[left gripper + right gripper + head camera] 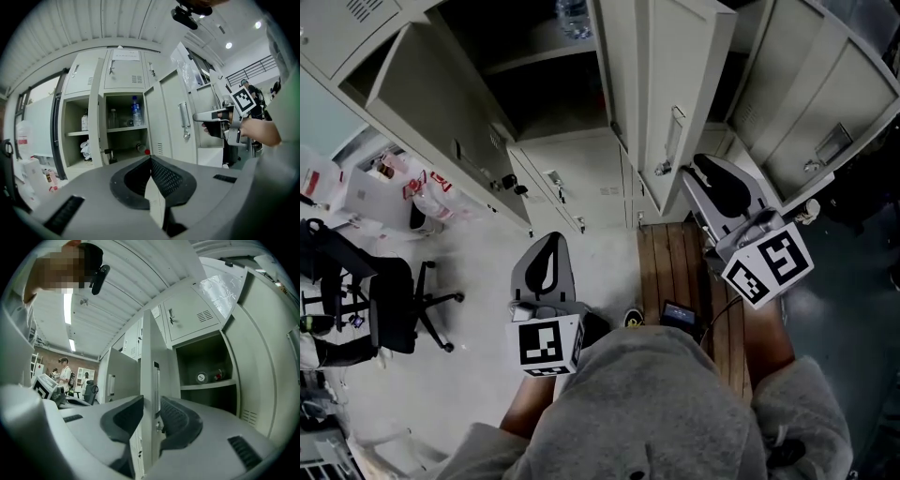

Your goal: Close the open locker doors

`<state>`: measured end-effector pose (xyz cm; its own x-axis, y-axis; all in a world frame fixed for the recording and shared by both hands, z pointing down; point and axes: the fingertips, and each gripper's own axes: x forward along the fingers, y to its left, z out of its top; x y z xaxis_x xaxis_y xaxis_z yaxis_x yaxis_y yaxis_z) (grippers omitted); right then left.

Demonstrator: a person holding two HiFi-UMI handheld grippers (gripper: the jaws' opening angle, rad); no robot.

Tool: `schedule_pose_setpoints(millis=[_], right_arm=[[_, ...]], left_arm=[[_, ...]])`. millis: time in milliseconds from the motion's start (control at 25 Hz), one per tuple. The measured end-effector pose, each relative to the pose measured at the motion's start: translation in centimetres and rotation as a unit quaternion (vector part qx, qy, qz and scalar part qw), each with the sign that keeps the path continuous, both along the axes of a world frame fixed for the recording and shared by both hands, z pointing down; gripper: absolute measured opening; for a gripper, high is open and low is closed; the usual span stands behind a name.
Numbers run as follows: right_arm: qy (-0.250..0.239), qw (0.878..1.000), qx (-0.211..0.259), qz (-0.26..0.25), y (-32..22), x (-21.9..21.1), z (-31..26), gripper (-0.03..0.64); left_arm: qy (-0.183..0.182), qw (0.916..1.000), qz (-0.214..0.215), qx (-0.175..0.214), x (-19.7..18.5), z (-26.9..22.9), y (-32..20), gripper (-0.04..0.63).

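A row of pale grey lockers fills the head view, and several doors stand open. The middle door juts out edge-on with a vertical handle. My right gripper is just beside that handle with its jaws apart. In the right gripper view the door's edge shows between the jaws of the right gripper, and the pads are not pressing on it. My left gripper hangs lower at centre, shut on nothing, facing an open compartment that holds a water bottle. A left door also stands wide.
A black office chair and plastic bags sit on the floor at left. A wooden platform lies under the lockers, with a small dark device on it. An open compartment holds small round items. People stand far behind.
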<state>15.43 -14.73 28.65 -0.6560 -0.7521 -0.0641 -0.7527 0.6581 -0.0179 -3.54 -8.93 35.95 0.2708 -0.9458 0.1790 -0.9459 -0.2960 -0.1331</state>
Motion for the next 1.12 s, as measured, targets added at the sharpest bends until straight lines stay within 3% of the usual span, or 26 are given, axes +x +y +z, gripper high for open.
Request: schedule_pose_setpoints(millis=[480,1120], right_arm=[[0.014,0.995,0.011,-0.093,0.6,-7.3,-0.1,0.155],[-0.001,0.982,0.010,-0.187,-1.7,-18.4,0.0,0.156]], left_arm=[[0.007,0.9994,-0.032,0.006,-3.3,-0.5,-0.2,0.011],[-0.005,0.9955,-0.095,-0.003,-9.4,-0.4,0.3,0.011]])
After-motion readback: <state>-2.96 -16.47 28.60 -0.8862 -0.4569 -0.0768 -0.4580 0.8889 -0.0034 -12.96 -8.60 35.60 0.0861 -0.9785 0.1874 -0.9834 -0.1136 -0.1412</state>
